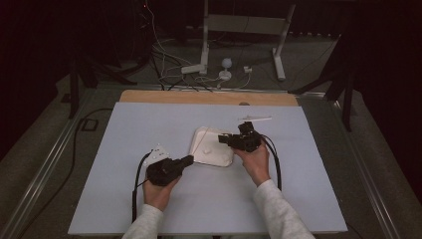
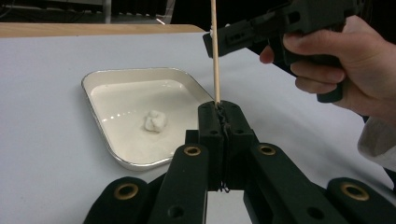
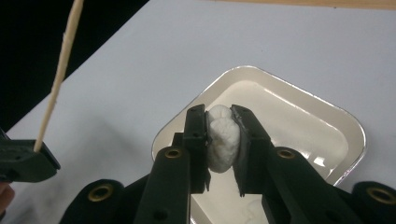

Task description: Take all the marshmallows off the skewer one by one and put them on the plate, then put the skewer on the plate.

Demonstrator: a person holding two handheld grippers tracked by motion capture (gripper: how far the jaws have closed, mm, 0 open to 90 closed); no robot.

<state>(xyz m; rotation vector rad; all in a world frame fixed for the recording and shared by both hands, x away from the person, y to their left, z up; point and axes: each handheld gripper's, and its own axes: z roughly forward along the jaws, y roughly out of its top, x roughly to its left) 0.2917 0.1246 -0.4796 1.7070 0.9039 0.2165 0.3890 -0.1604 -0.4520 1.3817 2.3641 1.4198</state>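
Observation:
My left gripper (image 2: 222,109) is shut on the lower end of a thin wooden skewer (image 2: 215,46), which stands upright beside a white metal tray (image 2: 100,77). My right gripper (image 3: 219,114) is shut on a soft white lump (image 3: 222,137), held above the tray (image 3: 299,126). One more white lump (image 2: 155,121) lies on the tray floor. In the high view the left gripper (image 1: 190,159) sits at the tray's near left edge and the right gripper (image 1: 220,139) hangs over its right side. The skewer (image 3: 58,79) rises at the left of the right gripper view.
The tray (image 1: 206,154) rests mid-table on a pale sheet (image 1: 124,199). A small white flat object (image 1: 255,118) lies beyond the right gripper. A wooden strip (image 1: 209,97) marks the far table edge, with cables and stands on the floor behind.

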